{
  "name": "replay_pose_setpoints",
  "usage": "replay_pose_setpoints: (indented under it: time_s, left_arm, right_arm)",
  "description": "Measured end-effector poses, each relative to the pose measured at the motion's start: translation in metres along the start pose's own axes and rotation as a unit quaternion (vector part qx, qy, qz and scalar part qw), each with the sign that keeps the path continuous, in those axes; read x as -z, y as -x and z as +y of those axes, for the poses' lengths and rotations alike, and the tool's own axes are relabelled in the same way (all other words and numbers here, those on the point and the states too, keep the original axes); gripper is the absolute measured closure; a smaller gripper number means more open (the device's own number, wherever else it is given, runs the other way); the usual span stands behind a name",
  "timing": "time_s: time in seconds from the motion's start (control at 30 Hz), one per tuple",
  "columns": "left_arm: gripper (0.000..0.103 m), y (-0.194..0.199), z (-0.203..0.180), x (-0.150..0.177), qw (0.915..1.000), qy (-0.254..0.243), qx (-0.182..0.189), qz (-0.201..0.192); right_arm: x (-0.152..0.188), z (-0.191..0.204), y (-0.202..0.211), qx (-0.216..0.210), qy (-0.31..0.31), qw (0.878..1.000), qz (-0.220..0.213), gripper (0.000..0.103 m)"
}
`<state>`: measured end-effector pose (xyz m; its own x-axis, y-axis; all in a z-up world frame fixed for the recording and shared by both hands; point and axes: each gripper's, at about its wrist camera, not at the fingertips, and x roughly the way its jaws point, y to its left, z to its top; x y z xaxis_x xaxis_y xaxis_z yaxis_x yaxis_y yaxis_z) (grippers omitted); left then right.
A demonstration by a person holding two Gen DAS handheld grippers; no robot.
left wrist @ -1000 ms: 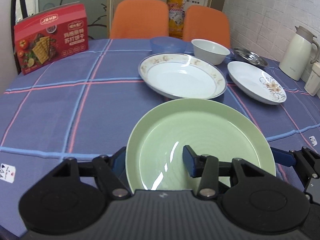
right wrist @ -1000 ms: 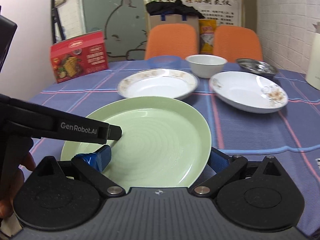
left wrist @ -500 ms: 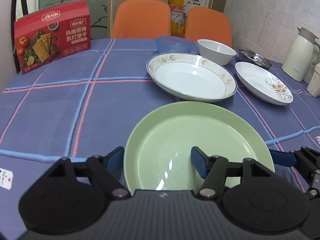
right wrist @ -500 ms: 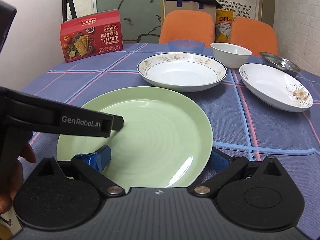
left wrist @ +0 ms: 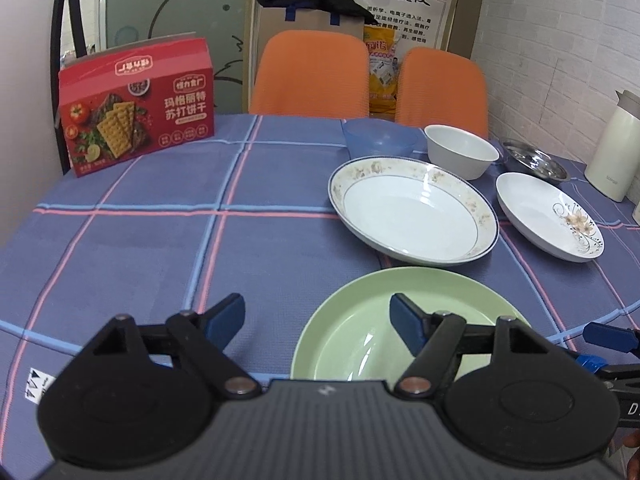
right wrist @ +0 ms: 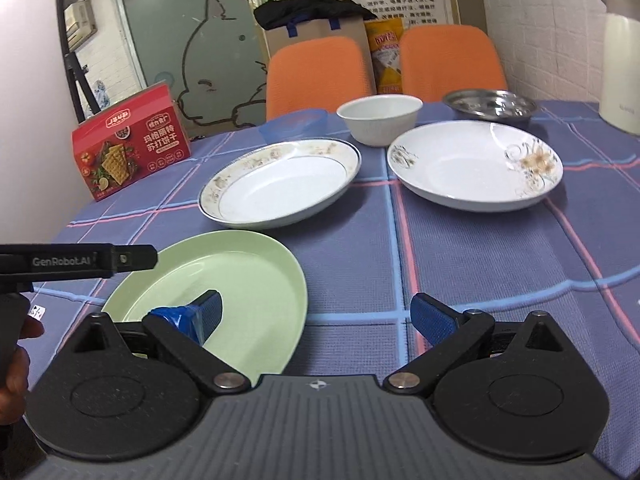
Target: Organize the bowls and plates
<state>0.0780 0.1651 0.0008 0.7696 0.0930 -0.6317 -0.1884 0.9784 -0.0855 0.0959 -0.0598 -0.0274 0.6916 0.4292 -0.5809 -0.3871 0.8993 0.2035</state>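
Observation:
A green plate (left wrist: 400,320) (right wrist: 224,284) lies on the near part of the blue plaid table. My left gripper (left wrist: 318,320) is open above the plate's left rim, holding nothing. My right gripper (right wrist: 316,314) is open above the plate's right rim, holding nothing. Beyond lie a white plate with a beige patterned rim (left wrist: 412,212) (right wrist: 282,184) and a white plate with a flower print (left wrist: 548,216) (right wrist: 476,164). Farther back stand a white bowl (left wrist: 460,152) (right wrist: 380,118), a blue bowl (left wrist: 378,138) (right wrist: 294,124) and a steel dish (left wrist: 534,158) (right wrist: 490,104).
A red cracker box (left wrist: 136,120) (right wrist: 132,152) stands at the table's far left. A cream thermos jug (left wrist: 618,148) (right wrist: 622,60) stands at the right edge. Two orange chairs (left wrist: 310,76) (right wrist: 320,72) stand behind the table.
Both grippers have spread apart sideways, the left one to the left and the right one to the right. Earlier both sets of fingers straddled the green plate; now it lies on the table.

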Motion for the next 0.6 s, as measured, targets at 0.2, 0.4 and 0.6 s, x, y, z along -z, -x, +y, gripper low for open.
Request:
replay_pose_setpoints:
  time_s: [0.2, 0.4, 0.6]
  left_arm:
    - [0.03, 0.002, -0.003, -0.007, 0.9999, -0.001, -0.006, -0.012]
    - [0.03, 0.0, -0.012, -0.009, 0.9997, -0.003, -0.015, -0.018]
    - [0.03, -0.002, -0.016, -0.011, 0.9998, 0.0, -0.008, -0.016]
  right_arm:
    - [-0.009, -0.005, 0.004, 0.008, -0.014, 1.0, -0.006, 0.014]
    - [-0.017, -0.009, 0.006, 0.007, -0.036, 0.999, -0.013, 0.014]
    - [-0.017, -0.009, 0.01, -0.004, -0.037, 0.999, -0.029, 0.014]
